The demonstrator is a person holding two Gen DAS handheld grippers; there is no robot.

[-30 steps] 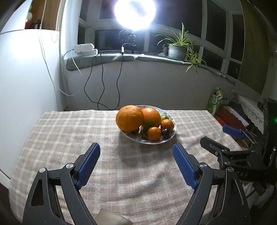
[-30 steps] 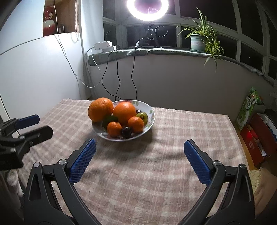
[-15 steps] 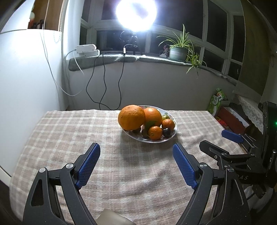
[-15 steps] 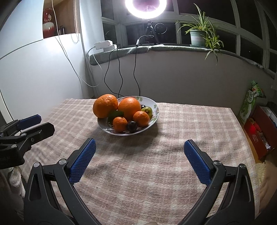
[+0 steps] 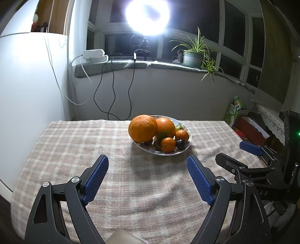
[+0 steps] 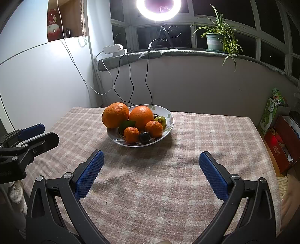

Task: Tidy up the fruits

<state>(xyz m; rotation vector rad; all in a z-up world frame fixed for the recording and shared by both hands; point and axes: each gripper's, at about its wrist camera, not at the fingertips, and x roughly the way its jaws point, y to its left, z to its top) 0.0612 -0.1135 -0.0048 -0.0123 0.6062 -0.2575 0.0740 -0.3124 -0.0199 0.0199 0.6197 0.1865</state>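
A shallow white bowl (image 5: pixel 189 138) (image 6: pixel 169 120) stands toward the far middle of a table covered with a beige checked tablecloth (image 5: pixel 75 150) (image 6: pixel 206 135). All the fruit in view lies in that bowl. A big rough-skinned orange (image 5: pixel 142 128) (image 6: pixel 115 117) sits at its left edge, bulging over the rim, and touches a smoother orange (image 5: pixel 166 127) (image 6: pixel 141 117) beside it. In front of these lie two small mandarins (image 5: pixel 167 144) (image 6: pixel 131 134), with a dark plum-like fruit (image 5: pixel 180 144) (image 6: pixel 144 137) between them. A small green fruit (image 5: pixel 179 127) (image 6: pixel 160 121) rests at the back right, and a green leaf or fruit (image 6: pixel 127 124) shows under the oranges; which one it is cannot be told.

The left gripper (image 5: pixel 148 178) (image 6: pixel 28 135) hovers over the cloth on the near side of the bowl, its jaws spread wide and grasping nothing. The right gripper (image 6: pixel 151 173) (image 5: pixel 249 150) is likewise spread wide and empty, just beside the left one and clear of the bowl. The letters "AS" can be read on the right gripper's body in the left wrist view; the rest is hidden.

On the windowsill behind stand a lit ring light (image 5: pixel 147 16) (image 6: pixel 159 7), a white power strip (image 5: pixel 93 54) (image 6: pixel 113 49) with cables hanging down, and a potted spider plant (image 5: pixel 193 54) (image 6: pixel 218 35). A green printed bag (image 5: pixel 235 110) (image 6: pixel 270 110) beside the table carries writing too small to read.
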